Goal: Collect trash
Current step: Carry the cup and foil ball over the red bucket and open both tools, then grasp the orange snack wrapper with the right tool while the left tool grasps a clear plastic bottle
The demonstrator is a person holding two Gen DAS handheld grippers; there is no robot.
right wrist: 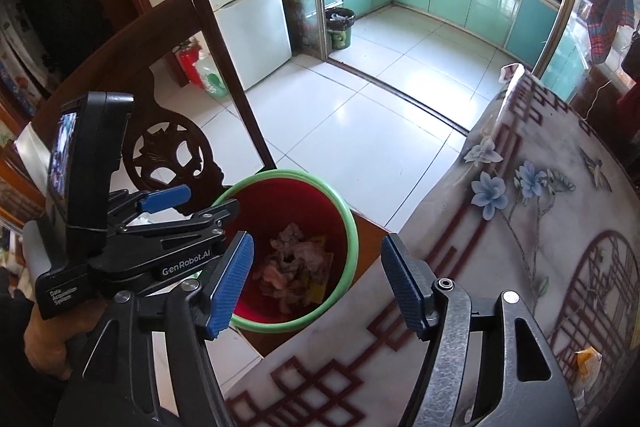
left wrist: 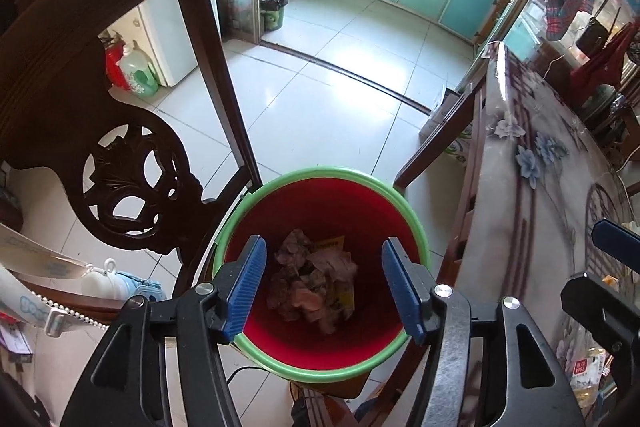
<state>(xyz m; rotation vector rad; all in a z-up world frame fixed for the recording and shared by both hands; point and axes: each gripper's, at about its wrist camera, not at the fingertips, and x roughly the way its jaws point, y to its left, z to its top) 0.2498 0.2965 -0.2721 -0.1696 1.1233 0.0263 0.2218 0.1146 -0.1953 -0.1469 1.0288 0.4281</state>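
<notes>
A red bin with a green rim (left wrist: pixel 280 369) stands on a wooden seat beside the table. Crumpled paper and wrappers (left wrist: pixel 312 279) lie at its bottom. My left gripper (left wrist: pixel 324 287) hangs open and empty right above the bin mouth. The bin rim also shows in the right wrist view (right wrist: pixel 352 239) with the trash (right wrist: pixel 288 263) inside. My right gripper (right wrist: pixel 316 287) is open and empty over the table edge, just right of the bin. The left gripper (right wrist: pixel 188 203) shows there from the side, over the bin's left rim. A small orange wrapper (right wrist: pixel 586 363) lies on the table at the lower right.
A carved dark wooden chair back (left wrist: pixel 132 171) rises left of the bin. The table with a flowered cloth (right wrist: pixel 520 227) fills the right side. White tiled floor (left wrist: pixel 320 99) leads to a kitchen with a second bin (left wrist: pixel 274 7). A packet (left wrist: pixel 586 371) lies on the table's near edge.
</notes>
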